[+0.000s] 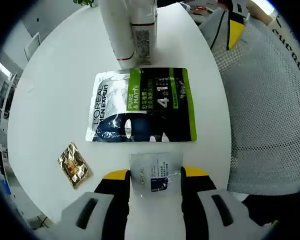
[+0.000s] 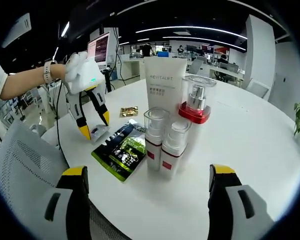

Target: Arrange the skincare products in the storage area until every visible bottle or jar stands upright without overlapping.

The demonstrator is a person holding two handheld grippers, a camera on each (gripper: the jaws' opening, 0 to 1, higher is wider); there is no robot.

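- The round white table carries everything, and a grey mesh chair stands just beside its edge.
- The tall white tube stands upright at the back of the cluster in your right gripper view; in your left gripper view it rises at the top of the picture.
- The dark and green sachet pack lies flat on the table, between the standing bottles and your left gripper.
- A clear bottle with a red collar stands upright just beside the tube.
- Two small pump bottles with clear caps stand upright side by side, touching, in front of the tube and the red-collared bottle.
- A small white sample sachet lies flat just in front of the big pack, its near end between the yellow tips of your left gripper.
- Your left gripper's jaws stand spread on either side of that sachet; whether they press on it, I cannot tell.
- A small gold foil packet lies flat by itself, off to one side of the white sachet.
- Your right gripper is released, its jaws wide apart with nothing between them, held at the table edge near the pump bottles.
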